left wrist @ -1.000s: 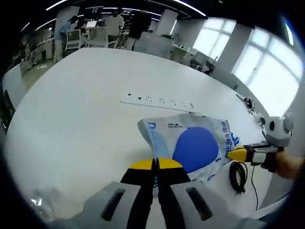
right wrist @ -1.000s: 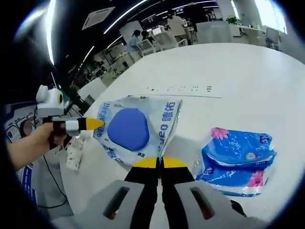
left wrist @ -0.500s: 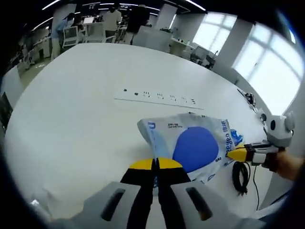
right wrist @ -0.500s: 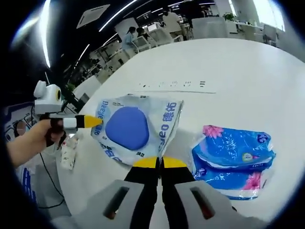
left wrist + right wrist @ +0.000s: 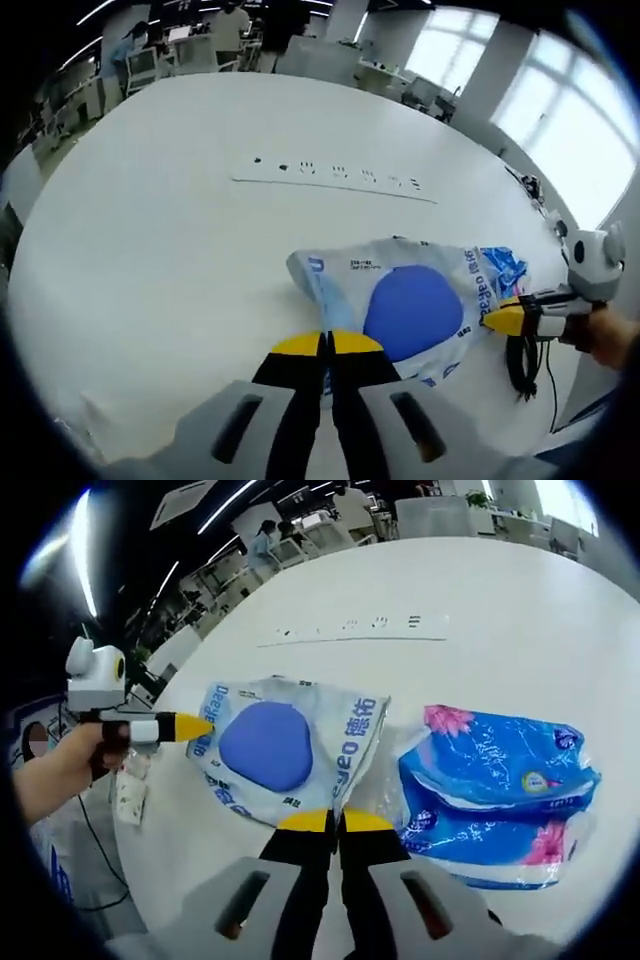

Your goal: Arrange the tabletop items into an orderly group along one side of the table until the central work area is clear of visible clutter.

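Blue-disc bag (image 5: 410,300) pinched at opposite edges — left gripper (image 5: 325,345), right gripper (image 5: 335,822), fingers closed on it, blue tissue pack (image 5: 495,790) beside

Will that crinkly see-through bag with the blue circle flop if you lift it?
Probably. The clear plastic bag with the blue circle looks thin and wrinkled, so it likely sags. Both hand-held grippers pinch its edges shut, which suggests it is light.

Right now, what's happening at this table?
A person holds a gripper in each hand, and both are shut on opposite edges of a clear bag with a blue pad inside. The left gripper pinches one edge, the right gripper the other. The bag is held over a big white table, close beside a blue tissue pack.
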`<state>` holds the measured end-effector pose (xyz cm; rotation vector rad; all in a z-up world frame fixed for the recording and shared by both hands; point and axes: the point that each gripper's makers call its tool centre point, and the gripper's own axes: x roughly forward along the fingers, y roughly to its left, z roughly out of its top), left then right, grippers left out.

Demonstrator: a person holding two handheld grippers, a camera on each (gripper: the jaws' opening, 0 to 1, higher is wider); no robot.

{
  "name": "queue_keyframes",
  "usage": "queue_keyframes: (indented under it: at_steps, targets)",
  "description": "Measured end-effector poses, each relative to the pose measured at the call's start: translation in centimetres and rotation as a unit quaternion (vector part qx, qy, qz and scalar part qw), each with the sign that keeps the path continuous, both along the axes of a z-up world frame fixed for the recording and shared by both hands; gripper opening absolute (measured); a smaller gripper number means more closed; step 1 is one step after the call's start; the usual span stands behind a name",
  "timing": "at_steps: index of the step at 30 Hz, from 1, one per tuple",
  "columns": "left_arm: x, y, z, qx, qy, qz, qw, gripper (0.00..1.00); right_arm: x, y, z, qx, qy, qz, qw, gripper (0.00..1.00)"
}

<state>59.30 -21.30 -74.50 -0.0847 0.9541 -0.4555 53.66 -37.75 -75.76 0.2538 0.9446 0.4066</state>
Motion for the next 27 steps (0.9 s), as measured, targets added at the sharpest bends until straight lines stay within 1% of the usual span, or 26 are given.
queue_keyframes:
  at_steps: [4,9,15,19,23,27]
  targets:
    - [0.2,0.0,-0.3,0.002,0.000,0.003,1.0000,0.00,0.1,-0.2,-0.1,0.000,-0.001,-0.002,1.0000,0.00]
    - [0.6,-0.1,-0.6,0.007,-0.007,0.003,0.9999,0.00,0.2,-0.4,-0.4,-0.001,0.001,-0.004,1.0000,0.01]
    - [0.6,-0.1,-1.0,0.010,-0.011,0.015,0.9998,0.00,0.2,-0.5,-0.5,-0.005,-0.002,-0.001,1.0000,0.01]
    - [0.5,-0.1,-1.0,0.012,-0.018,0.015,0.9997,0.00,0.1,-0.4,-0.5,-0.005,0.000,-0.005,1.0000,0.02]
    - [0.4,-0.1,-1.1,0.010,-0.021,0.020,0.9995,0.00,0.2,-0.5,-0.5,-0.012,-0.004,-0.002,0.9999,0.03]
    - [0.5,-0.2,-1.2,0.013,-0.026,0.021,0.9993,0.00,0.2,-0.8,-0.3,-0.025,-0.011,-0.002,0.9996,0.06]
